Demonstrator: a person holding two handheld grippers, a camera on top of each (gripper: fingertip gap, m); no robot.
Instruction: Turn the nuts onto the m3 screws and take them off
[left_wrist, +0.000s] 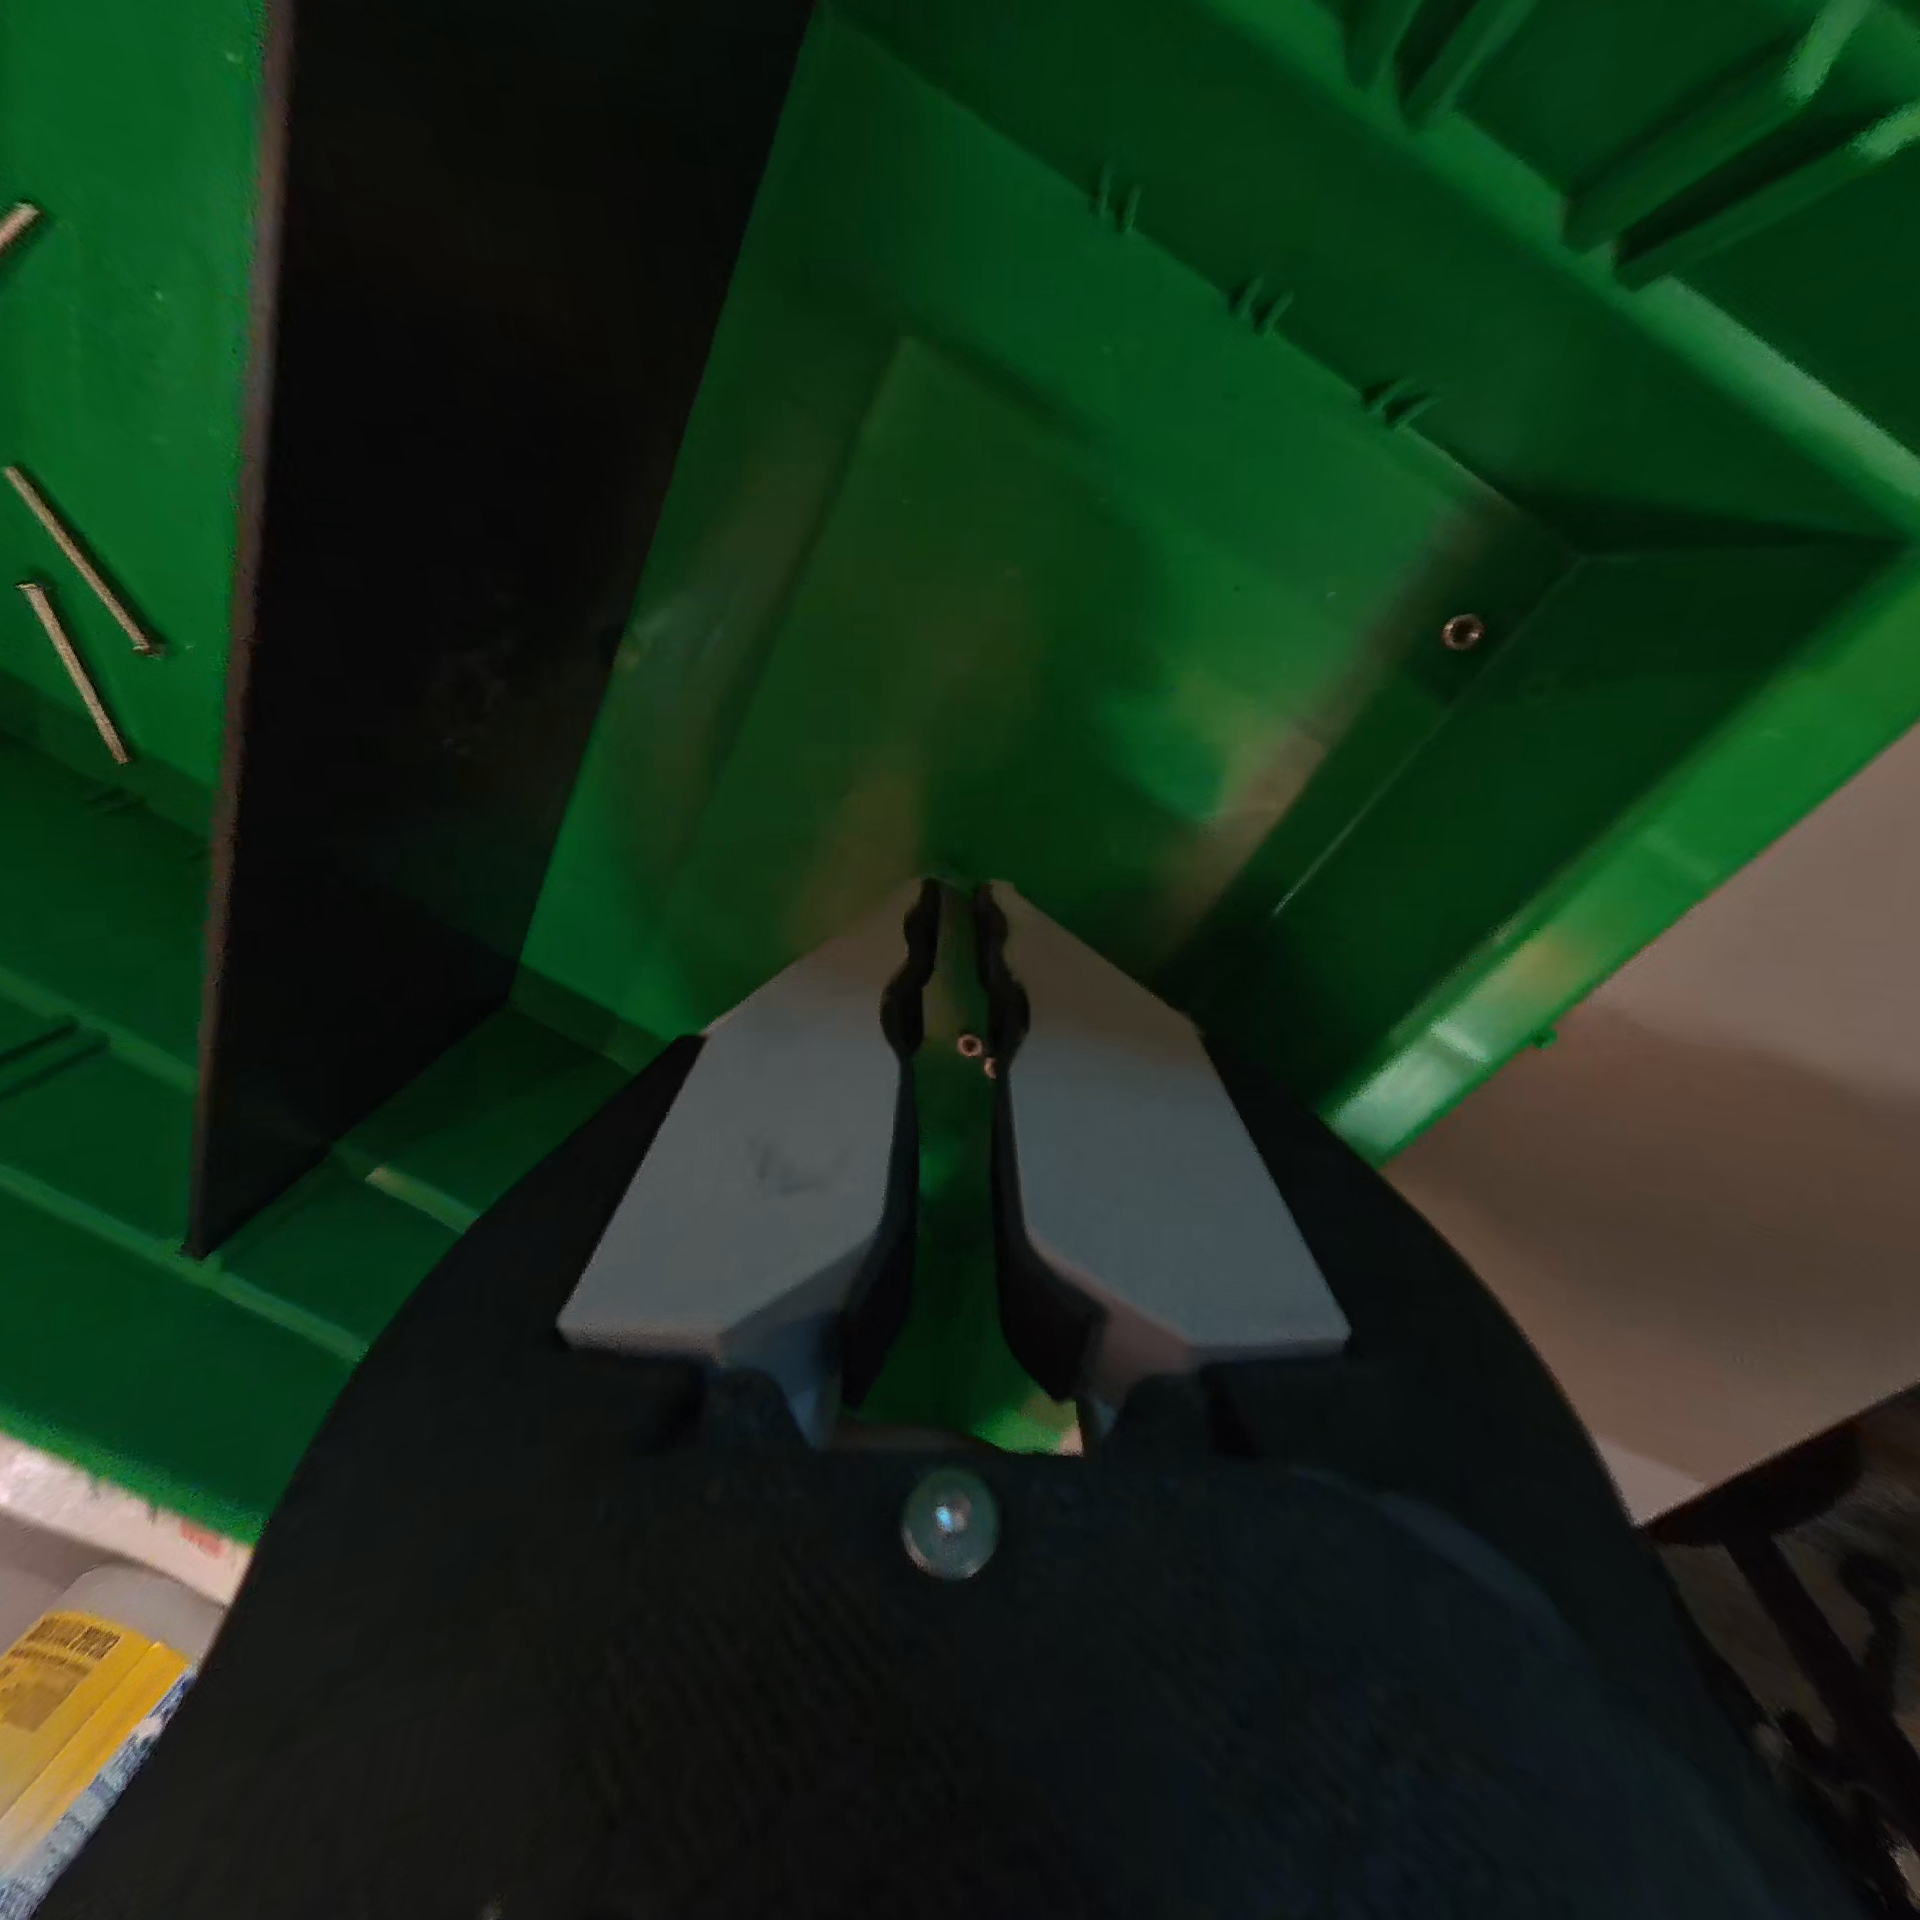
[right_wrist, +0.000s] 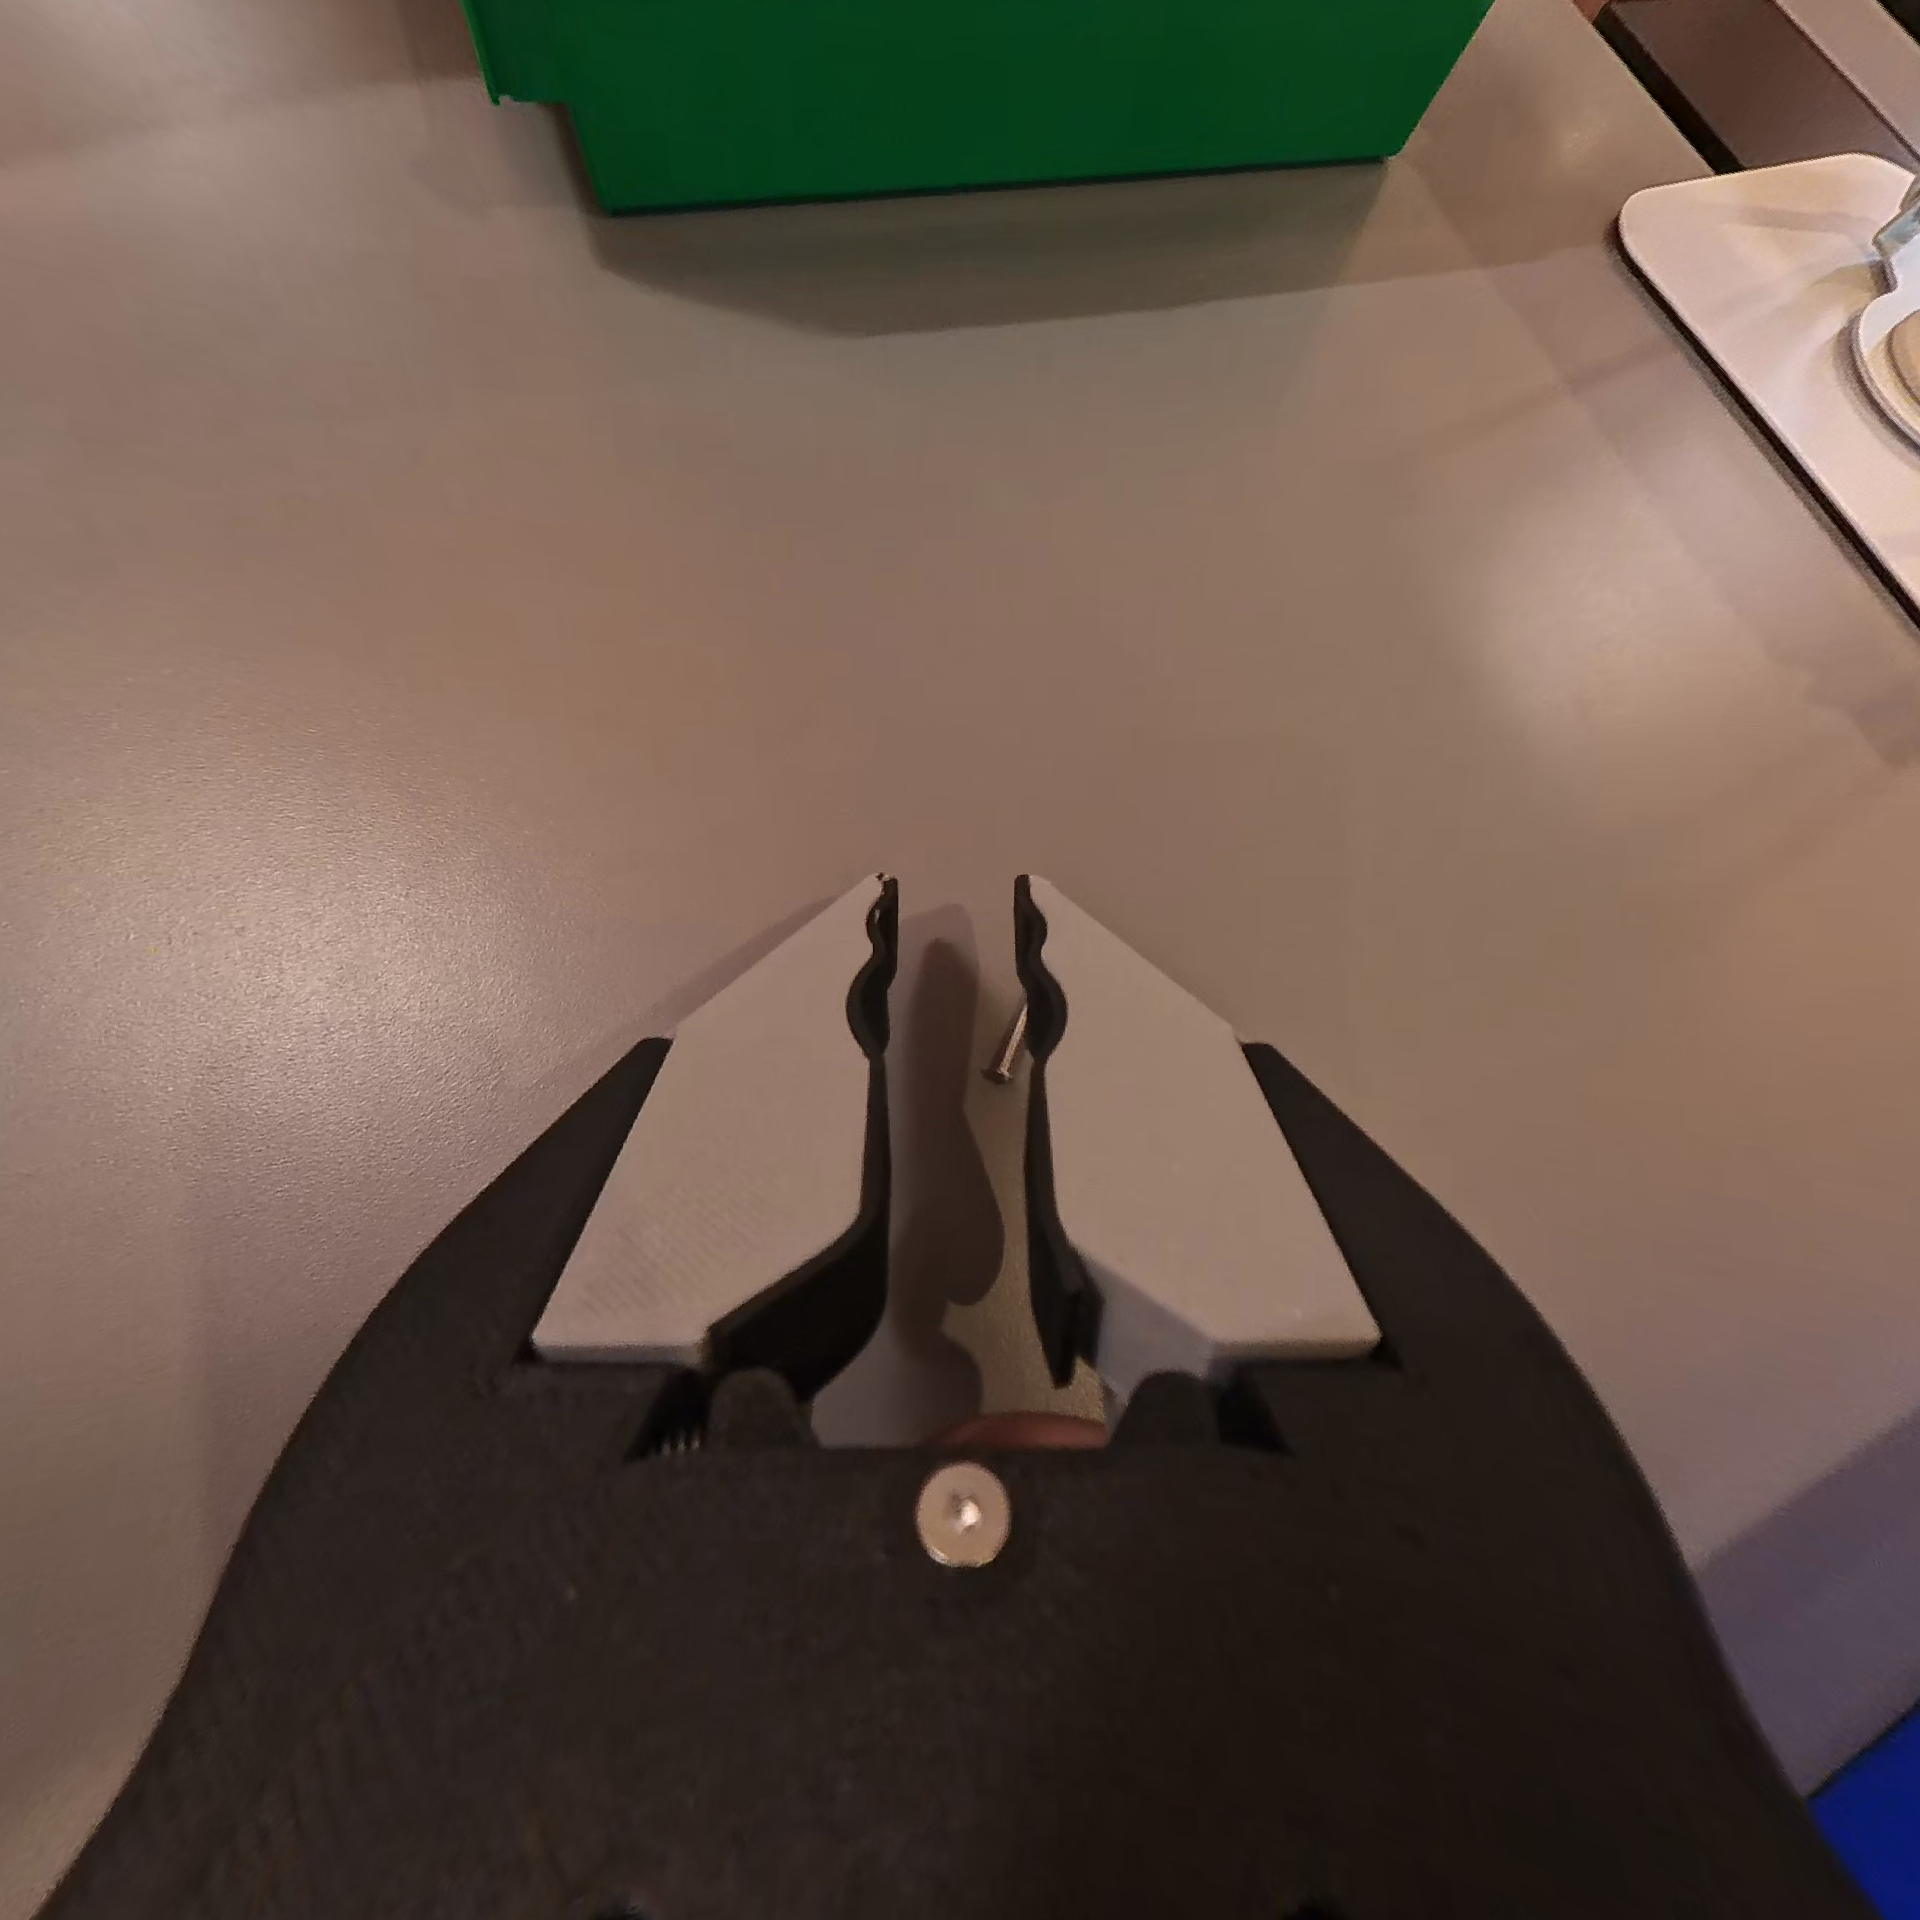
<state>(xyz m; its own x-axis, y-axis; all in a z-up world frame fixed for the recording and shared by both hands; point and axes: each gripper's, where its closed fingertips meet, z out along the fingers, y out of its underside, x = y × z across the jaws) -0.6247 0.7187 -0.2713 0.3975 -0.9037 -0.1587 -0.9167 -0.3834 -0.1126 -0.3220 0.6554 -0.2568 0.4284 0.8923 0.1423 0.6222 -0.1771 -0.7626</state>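
In the left wrist view my left gripper is inside a green bin. Its jaws are drawn almost together with only a thin slit between them, and I see nothing held at the tips. Two small nuts lie on the bin floor, seen through the slit. Another nut lies in the far right corner. Several long screws lie in the compartment to the left. In the right wrist view my right gripper is open just above the grey table. A short screw lies on the table between its fingers, close to the right one.
A black divider splits the green bin. The bin stands at the table's far edge in the right wrist view. A white tray with pale parts sits at the right. A yellow and blue package is at lower left. The grippers' ends are close to 30 centimetres from one another. My right tips are about 25 centimetres from the nut, my left tips only 9 centimetres.
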